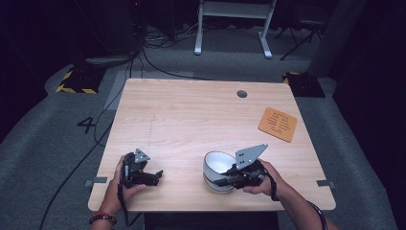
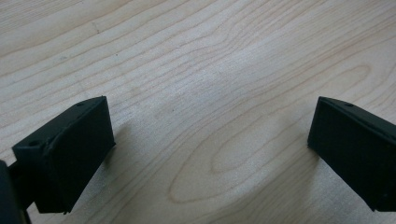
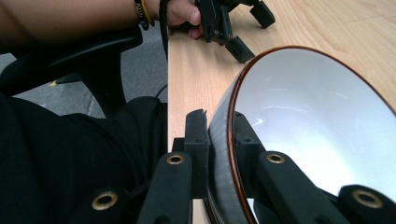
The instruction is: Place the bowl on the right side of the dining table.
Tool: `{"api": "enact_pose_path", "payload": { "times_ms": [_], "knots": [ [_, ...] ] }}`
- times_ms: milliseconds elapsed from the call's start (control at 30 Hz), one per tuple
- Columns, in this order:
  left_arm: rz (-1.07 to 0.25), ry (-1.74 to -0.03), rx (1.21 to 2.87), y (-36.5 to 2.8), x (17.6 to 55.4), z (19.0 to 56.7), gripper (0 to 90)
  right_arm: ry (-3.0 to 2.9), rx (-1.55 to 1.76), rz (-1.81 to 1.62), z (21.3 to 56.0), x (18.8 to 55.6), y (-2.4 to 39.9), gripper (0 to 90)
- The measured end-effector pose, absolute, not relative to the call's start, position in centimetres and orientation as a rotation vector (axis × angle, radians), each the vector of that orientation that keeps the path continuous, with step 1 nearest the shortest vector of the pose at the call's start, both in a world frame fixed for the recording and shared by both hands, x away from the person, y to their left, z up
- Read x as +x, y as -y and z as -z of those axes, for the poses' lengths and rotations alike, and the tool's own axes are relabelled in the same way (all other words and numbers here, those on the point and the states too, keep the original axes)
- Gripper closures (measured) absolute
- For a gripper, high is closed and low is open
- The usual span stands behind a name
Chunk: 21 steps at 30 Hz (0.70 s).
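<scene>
Where pinched, bowl's brown rim

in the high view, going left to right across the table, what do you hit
left gripper → white bowl → right gripper clamped on the bowl's rim → orange coaster

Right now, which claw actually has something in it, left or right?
The right claw: it is shut on the rim of the white bowl, one jaw inside and one outside. The left claw is open, with bare wooden table between its jaws.
</scene>
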<state>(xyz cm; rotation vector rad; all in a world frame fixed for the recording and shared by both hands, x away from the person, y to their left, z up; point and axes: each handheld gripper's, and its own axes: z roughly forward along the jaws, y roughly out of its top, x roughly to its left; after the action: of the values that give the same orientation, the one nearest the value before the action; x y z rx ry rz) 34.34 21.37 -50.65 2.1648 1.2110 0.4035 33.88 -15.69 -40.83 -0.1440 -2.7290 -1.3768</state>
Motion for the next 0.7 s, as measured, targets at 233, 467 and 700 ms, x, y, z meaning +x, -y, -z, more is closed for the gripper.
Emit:
{"api": "enact_pose_path", "payload": {
  "times_ms": [233, 467, 700],
  "knots": [
    [-0.408, -1.211, 2.162, -21.35, 34.34, 50.67, 0.4, 2.735, -0.138, 1.391, 40.69, 33.72, 15.85, 81.3],
    [-0.404, -1.211, 2.165, -21.37, 34.34, 50.65, 0.4, 2.75, -0.127, 1.393, 40.71, 33.61, 15.81, 81.3],
    [-0.407, -1.211, 2.162, -21.35, 34.34, 50.67, 0.4, 2.734, -0.118, 1.422, 40.44, 33.54, 16.08, 81.4]
  ]
}}
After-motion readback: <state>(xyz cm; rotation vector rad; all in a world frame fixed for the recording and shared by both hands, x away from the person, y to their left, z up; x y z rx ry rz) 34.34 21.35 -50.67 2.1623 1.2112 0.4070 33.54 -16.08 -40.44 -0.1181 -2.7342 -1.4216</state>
